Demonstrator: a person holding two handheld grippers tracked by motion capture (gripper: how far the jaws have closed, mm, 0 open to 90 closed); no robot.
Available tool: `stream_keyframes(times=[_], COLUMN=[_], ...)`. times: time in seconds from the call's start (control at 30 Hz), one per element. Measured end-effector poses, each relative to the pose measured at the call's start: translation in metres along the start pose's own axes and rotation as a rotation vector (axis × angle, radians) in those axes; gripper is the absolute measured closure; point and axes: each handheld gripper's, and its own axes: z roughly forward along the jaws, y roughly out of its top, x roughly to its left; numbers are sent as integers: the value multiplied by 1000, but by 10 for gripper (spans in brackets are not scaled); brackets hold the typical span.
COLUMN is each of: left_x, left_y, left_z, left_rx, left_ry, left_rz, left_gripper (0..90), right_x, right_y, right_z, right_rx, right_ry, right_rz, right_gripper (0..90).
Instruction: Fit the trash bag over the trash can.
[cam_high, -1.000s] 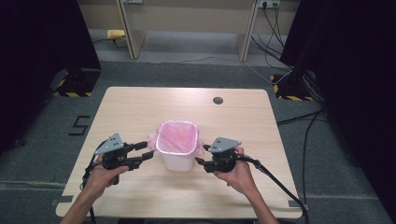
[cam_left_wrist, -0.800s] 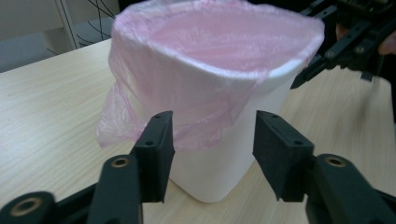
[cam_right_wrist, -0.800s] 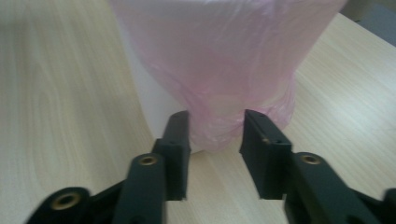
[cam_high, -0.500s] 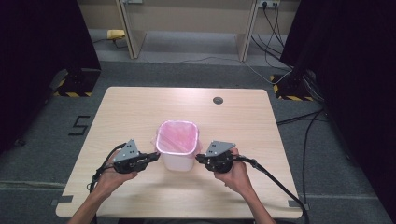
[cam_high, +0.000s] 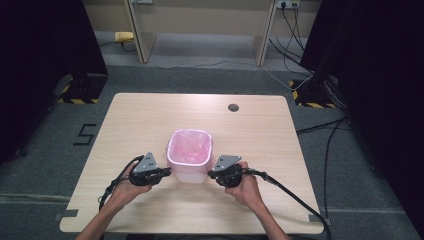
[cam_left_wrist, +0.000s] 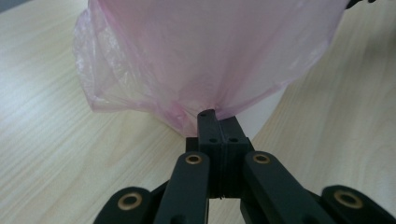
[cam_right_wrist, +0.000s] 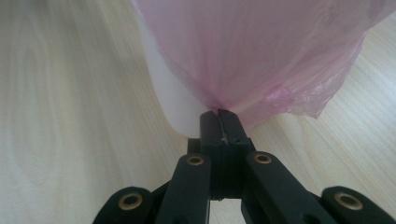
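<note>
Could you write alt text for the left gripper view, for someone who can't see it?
The left gripper, its two black jaws shut, pinches the hem of a pink plastic bag that drapes over a white bin on a pale wooden table.

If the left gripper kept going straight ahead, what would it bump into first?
The left gripper is already shut on the pink bag; pushing on, it would likely press straight into the white bin behind it.

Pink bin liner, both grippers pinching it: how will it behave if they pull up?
Likely floppy: the pink liner wrinkles and bunches where the left gripper pinches it. Probably thin and stretchy or tearable, since it puckers at the right gripper. The small white bin looks light, so it may lift or tip along with the liner.
</note>
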Motion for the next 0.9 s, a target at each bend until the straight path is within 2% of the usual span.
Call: stream_keyframes(times=[0.13, 0.2, 0.27, 0.4, 0.5, 0.57, 0.67, 0.73, 0.9], left_x=[4, 3, 2, -1, -4, -4, -1, 3, 6], left_y=[-3, -3, -2, 0, 2, 5, 8, 9, 6], left_z=[3, 0, -5, -19, -35, -44, -52, -53, -51], left_rx=[2, -14, -22, -34, -53, -66, -101, -119, -112], left_ry=[-12, -21, -30, -48, -77, -58, -39, -9, 47], left_rz=[-17, -24, -26, -35, -34, -35, -79, -102, -145], left_gripper=[898, 879, 783, 589, 507, 457, 434, 416, 334], right_x=[-6, -7, -8, -10, -12, -16, -23, -28, -35], right_y=[-3, -4, -6, -9, -13, -17, -23, -24, -21], right_z=[6, 6, 2, -16, -35, -45, -56, -61, -71], right_rx=[18, 11, 6, -7, -46, -62, -75, -92, -127], right_ry=[-9, -8, -18, -38, -47, -62, -100, -117, -151], right_rz=[12, 21, 39, 89, 118, 149, 191, 216, 264], right_gripper=[900, 891, 825, 623, 535, 506, 487, 469, 405])
